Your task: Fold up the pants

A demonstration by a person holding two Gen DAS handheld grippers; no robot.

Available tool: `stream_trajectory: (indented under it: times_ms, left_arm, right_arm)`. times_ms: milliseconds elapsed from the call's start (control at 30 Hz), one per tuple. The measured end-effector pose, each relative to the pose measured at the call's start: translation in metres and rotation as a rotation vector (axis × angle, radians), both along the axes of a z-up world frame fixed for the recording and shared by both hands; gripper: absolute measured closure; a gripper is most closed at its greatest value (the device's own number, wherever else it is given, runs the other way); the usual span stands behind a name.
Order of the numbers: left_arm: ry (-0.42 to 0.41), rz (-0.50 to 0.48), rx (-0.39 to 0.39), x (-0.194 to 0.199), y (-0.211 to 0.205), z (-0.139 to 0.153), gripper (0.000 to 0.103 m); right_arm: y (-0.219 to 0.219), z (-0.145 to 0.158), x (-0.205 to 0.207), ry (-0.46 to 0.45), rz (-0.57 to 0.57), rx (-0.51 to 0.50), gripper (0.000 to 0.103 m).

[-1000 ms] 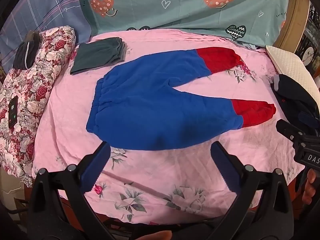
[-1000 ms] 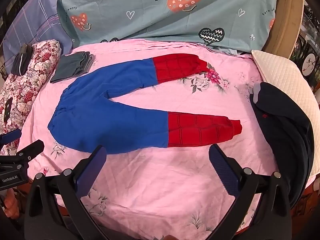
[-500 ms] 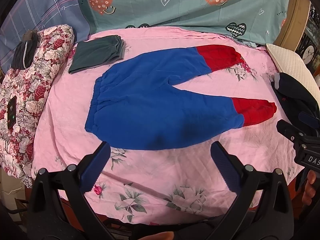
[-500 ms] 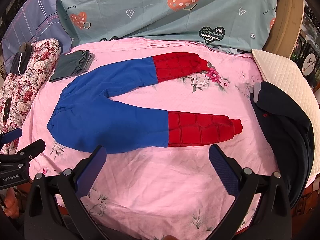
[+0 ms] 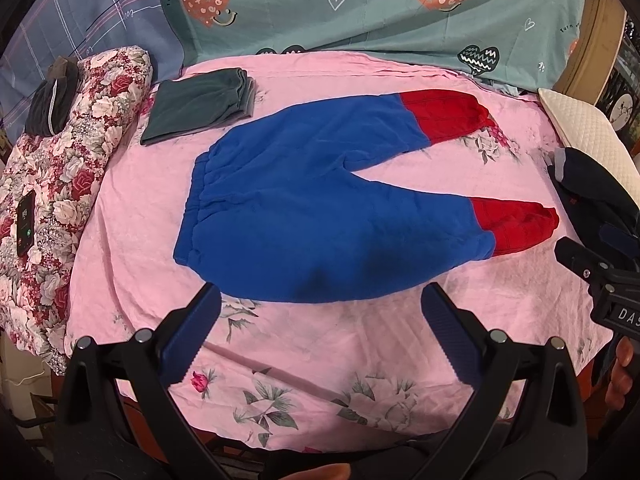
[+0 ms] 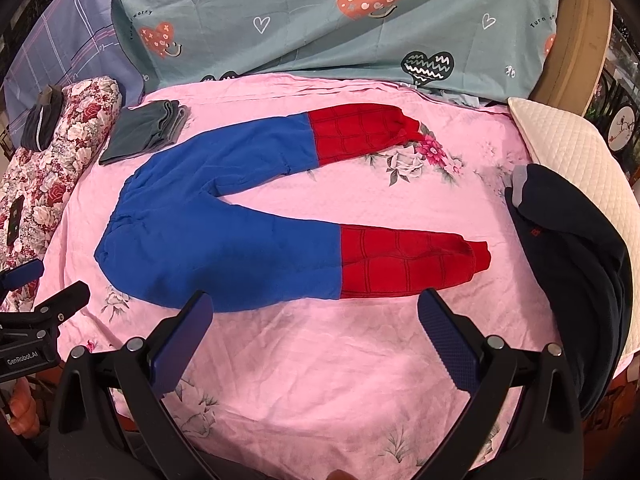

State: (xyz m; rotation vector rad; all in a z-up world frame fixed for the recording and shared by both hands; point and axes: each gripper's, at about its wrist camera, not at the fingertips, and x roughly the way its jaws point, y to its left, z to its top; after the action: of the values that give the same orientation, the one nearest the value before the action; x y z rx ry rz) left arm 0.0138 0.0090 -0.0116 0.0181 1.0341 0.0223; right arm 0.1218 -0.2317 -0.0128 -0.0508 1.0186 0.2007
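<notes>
Blue pants with red web-patterned lower legs (image 5: 312, 216) lie flat on the pink flowered sheet (image 5: 320, 360), waistband to the left, both legs spread apart to the right. They also show in the right wrist view (image 6: 224, 240). My left gripper (image 5: 320, 320) is open and empty, just in front of the near edge of the blue part. My right gripper (image 6: 316, 320) is open and empty, just in front of the near leg, where blue meets red.
Folded grey-green clothes (image 5: 200, 108) lie at the back left. A dark garment (image 6: 576, 256) lies on a white quilted cushion (image 6: 568, 152) at the right. A flowered pillow (image 5: 52, 184) with a phone (image 5: 26, 224) is at the left. A teal heart-print cloth (image 5: 360, 12) hangs behind.
Both grippers have crept slightly forward toward the pants. The pants have not moved and both grippers stay open.
</notes>
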Motion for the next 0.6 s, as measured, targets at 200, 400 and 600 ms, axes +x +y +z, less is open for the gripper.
stream_trajectory:
  times_ms: [200, 400, 600]
  left_arm:
    - [0.006, 0.015, -0.004, 0.001, 0.006, -0.001, 0.002]
    - [0.006, 0.019, -0.008, 0.003, 0.009, -0.002, 0.002]
    - [0.009, 0.025, -0.014, 0.006, 0.015, -0.003, 0.002]
  right_arm:
    - [0.005, -0.002, 0.004, 0.008, 0.009, 0.0, 0.001]
    - [0.01, -0.004, 0.006, 0.016, 0.019, -0.008, 0.001]
    - [0.013, -0.005, 0.009, 0.018, 0.022, -0.017, 0.001]
